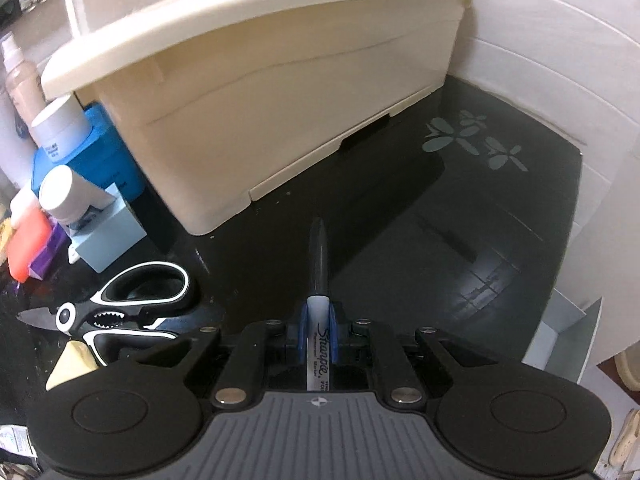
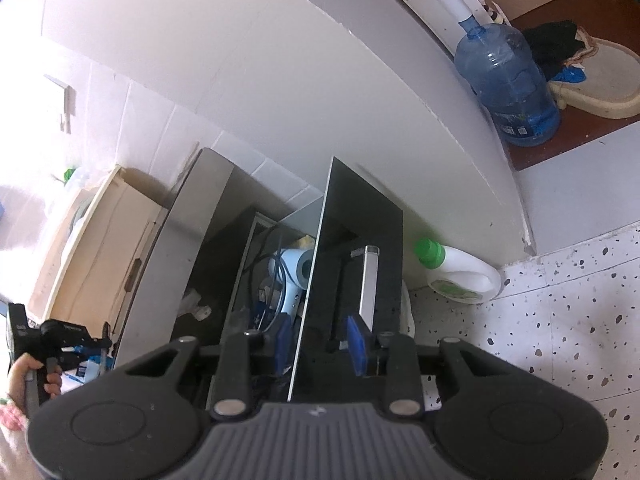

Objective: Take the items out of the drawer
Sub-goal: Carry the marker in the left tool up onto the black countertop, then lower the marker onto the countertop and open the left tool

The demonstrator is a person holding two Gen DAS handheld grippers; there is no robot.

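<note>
My left gripper (image 1: pixel 319 312) is shut on a Sharpie marker (image 1: pixel 319 264), held low over the black glass tabletop (image 1: pixel 460 232) with its dark cap pointing at the cream storage box (image 1: pixel 280 92). Black-and-white scissors (image 1: pixel 120 308) lie on the table to its left. In the right wrist view my right gripper (image 2: pixel 320 344) straddles the black front panel (image 2: pixel 352 280) of the pulled-out drawer, one blue finger (image 2: pixel 357 344) on each side, beside the silver handle (image 2: pixel 370 284). Inside the drawer lie a light blue hair dryer (image 2: pixel 294 270) and cables. The left gripper (image 2: pixel 80 344) shows at the far left.
Left of the cream box stand a blue box (image 1: pixel 100 156), white jars (image 1: pixel 60 124), a spray bottle (image 1: pixel 20 76) and an orange item (image 1: pixel 28 240). On the floor are a white detergent bottle with green cap (image 2: pixel 460 276) and a large blue water jug (image 2: pixel 508 84). A white wall is behind.
</note>
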